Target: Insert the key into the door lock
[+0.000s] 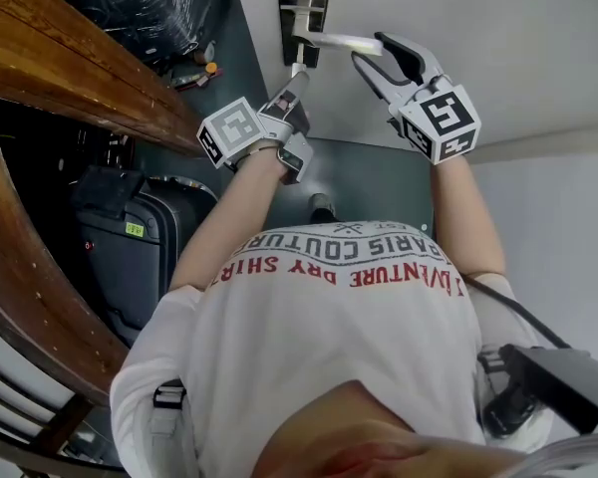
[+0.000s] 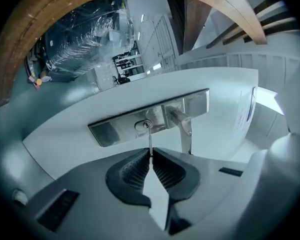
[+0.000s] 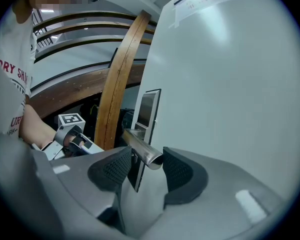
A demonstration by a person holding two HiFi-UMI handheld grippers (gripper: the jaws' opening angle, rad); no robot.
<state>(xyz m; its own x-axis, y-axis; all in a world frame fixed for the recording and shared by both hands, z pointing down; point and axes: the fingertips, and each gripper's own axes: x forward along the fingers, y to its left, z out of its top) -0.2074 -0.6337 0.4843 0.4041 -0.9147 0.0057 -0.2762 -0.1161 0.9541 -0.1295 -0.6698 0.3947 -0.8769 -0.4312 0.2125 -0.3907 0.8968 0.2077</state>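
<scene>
Key (image 2: 150, 143) presented to the lock. The thin blade is seen edge-on, its head clamped between the closed pads of the left gripper (image 2: 150, 156) and its tip at the keyhole (image 2: 145, 125), left of centre on the steel lock plate (image 2: 115, 130). Whether the tip has entered the slot or only rests at its mouth cannot be read from this view. Just right of the keyhole, the door handle (image 2: 182, 126) springs from the same plate. The right gripper (image 3: 146, 160) has its jaws spread, with the handle's free end lying between the pads and no evident squeeze; it appears to steady rather than grip. Behind both stands the white door (image 3: 230, 84). To do the step well, hold the blade in line with the slot and push straight toward the far plate without rolling the wrist. The grip is on a narrow head, so any sideways load would probably twist the key in the pads. If resistance comes early, back off slightly and realign rather than force it. The right gripper should stop the handle, and so the door, from swinging away.
</scene>
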